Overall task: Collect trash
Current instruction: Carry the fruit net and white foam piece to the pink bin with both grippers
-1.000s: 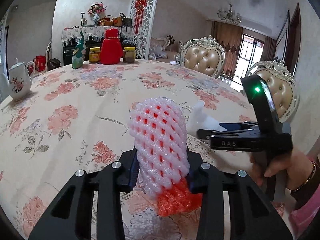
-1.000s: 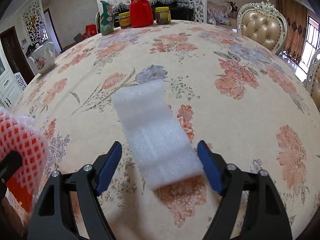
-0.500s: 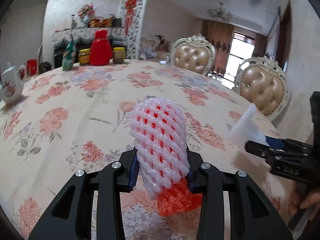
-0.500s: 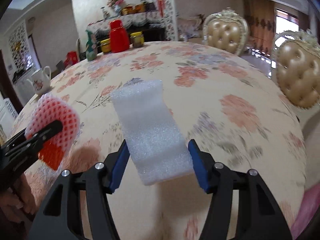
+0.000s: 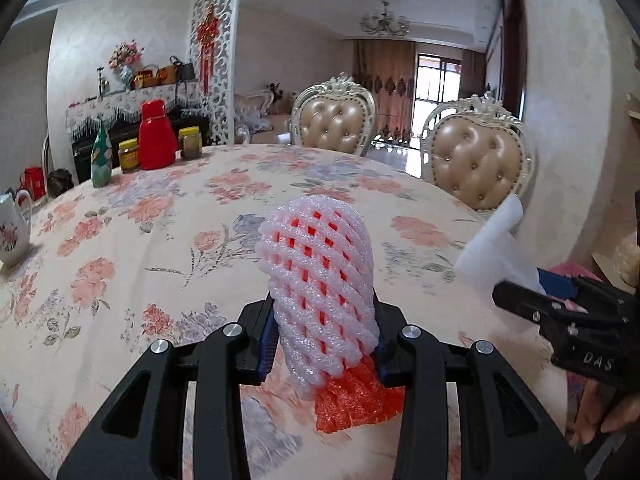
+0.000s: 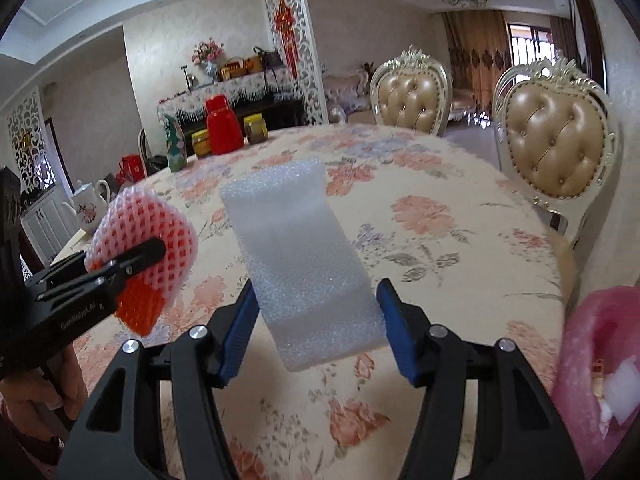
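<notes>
My left gripper (image 5: 324,332) is shut on a white foam fruit net (image 5: 316,272) with an orange foam piece (image 5: 352,400) sticking out below it, held above the flowered table (image 5: 160,240). My right gripper (image 6: 316,320) is shut on a white foam sheet (image 6: 296,240), lifted off the tablecloth and standing up between the blue pads. In the left wrist view the right gripper (image 5: 560,300) and its foam sheet (image 5: 496,248) are at the right edge. The right wrist view shows the left gripper (image 6: 132,256) and net (image 6: 148,224) at the left.
A pink container (image 6: 592,340) with white scraps inside shows at the lower right. Two padded chairs (image 5: 476,164) (image 5: 332,124) stand behind the table. A red flask (image 5: 156,136), jars (image 5: 128,156), a bottle (image 5: 100,160) and a teapot (image 5: 12,228) sit at the far left.
The right gripper closed on the foam sheet and lifted it off the table. Both grippers swung right and rose a little; the chairs and the pink container came into view.
</notes>
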`<state>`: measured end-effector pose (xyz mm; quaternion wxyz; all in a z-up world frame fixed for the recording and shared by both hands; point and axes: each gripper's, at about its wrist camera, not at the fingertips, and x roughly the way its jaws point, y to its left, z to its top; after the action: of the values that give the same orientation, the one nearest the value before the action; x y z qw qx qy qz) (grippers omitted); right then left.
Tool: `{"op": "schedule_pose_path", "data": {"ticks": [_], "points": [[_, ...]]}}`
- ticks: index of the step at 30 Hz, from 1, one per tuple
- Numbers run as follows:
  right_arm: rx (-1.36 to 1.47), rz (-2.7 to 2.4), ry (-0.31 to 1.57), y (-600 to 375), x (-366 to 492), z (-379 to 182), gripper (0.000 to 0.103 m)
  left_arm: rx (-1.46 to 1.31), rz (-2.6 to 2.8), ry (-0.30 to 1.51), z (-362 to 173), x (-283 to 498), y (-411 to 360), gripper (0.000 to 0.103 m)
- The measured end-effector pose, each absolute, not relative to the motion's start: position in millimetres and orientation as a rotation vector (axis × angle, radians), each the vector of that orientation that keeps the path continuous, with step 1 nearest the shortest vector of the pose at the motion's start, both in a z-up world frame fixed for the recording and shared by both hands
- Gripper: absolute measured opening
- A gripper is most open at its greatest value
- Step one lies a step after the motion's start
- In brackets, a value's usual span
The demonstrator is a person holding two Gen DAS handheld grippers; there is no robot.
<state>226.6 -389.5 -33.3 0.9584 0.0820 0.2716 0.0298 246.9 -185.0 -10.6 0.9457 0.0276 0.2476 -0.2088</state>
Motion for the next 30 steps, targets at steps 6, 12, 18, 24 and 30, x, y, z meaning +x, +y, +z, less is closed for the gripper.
{"op": "schedule_pose_path", "data": {"ticks": [6,12,18,24,30], "points": [[0.17,0.054,0.521,-397,198,-30,0.059,0.059,-0.434,0.48,-10,210,-191,0.036],[0.152,0.037,0.502,-401,173,-34,0.059,0.041,-0.456,0.464,-16,180,-199,0.036],[0.131,0.018,0.5,-405,157,-40,0.059,0.039,-0.477,0.466,-21,169,-209,0.036],[0.141,-0.001,0.504,-411,148,-47,0.059,0.053,-0.492,0.469,-24,164,-219,0.036],[0.15,-0.01,0.506,-417,145,-50,0.059,0.052,-0.492,0.473,-27,164,-221,0.036]]}}
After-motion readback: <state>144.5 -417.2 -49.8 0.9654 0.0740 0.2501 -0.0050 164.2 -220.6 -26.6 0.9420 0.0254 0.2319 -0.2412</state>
